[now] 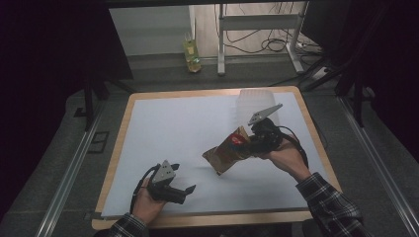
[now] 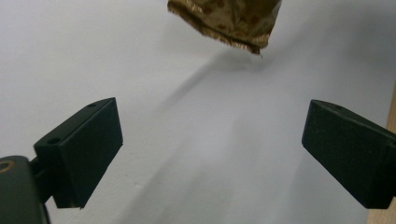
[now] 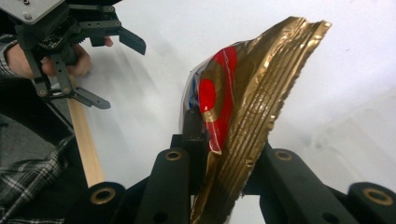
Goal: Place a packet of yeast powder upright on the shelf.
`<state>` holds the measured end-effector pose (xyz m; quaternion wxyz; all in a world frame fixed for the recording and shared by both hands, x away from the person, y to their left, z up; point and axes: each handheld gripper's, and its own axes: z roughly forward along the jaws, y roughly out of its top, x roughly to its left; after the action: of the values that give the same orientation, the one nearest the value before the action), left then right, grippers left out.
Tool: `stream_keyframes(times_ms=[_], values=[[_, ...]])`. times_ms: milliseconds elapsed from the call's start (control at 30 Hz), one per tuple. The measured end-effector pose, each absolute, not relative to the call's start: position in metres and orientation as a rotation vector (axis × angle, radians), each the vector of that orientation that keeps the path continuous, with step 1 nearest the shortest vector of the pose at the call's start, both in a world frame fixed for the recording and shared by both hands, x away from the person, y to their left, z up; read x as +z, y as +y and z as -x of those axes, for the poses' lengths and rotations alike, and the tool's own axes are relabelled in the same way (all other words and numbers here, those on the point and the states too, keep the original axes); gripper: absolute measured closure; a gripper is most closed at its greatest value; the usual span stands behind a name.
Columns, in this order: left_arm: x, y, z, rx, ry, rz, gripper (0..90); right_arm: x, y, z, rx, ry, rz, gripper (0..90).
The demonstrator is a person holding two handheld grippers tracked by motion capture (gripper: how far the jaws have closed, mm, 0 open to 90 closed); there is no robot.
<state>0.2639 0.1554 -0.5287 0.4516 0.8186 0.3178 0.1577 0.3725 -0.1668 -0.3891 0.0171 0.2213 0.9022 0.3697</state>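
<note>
A crinkled gold foil bag (image 1: 226, 153) with a red mark hangs tilted above the white table top, right of centre. My right gripper (image 1: 245, 146) is shut on its upper end. In the right gripper view the bag (image 3: 252, 102) stands pinched between the black jaws (image 3: 224, 149), its sealed edge pointing up. My left gripper (image 1: 184, 178) rests low near the front left of the table, jaws wide apart with nothing between them. In the left gripper view the bag's lower corner (image 2: 229, 18) hangs ahead of the open jaws (image 2: 210, 154). The left gripper (image 3: 119, 73) also appears open in the right gripper view.
A white sheet covers the table inside a wooden rim (image 1: 212, 94). A clear plastic container (image 1: 257, 101) stands at the back right, behind the right hand. Beyond the table, a yellowish bottle (image 1: 191, 55) and a metal stand (image 1: 259, 22) are on the floor.
</note>
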Motion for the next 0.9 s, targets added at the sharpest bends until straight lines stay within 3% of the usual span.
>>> stream_keyframes(times_ms=[900], values=[[-0.534, 0.152, -0.264, 0.487, 0.739, -2.101, 1.8, -0.321, -0.184, -0.398, 0.984, 2.751, -0.444, 77.3]])
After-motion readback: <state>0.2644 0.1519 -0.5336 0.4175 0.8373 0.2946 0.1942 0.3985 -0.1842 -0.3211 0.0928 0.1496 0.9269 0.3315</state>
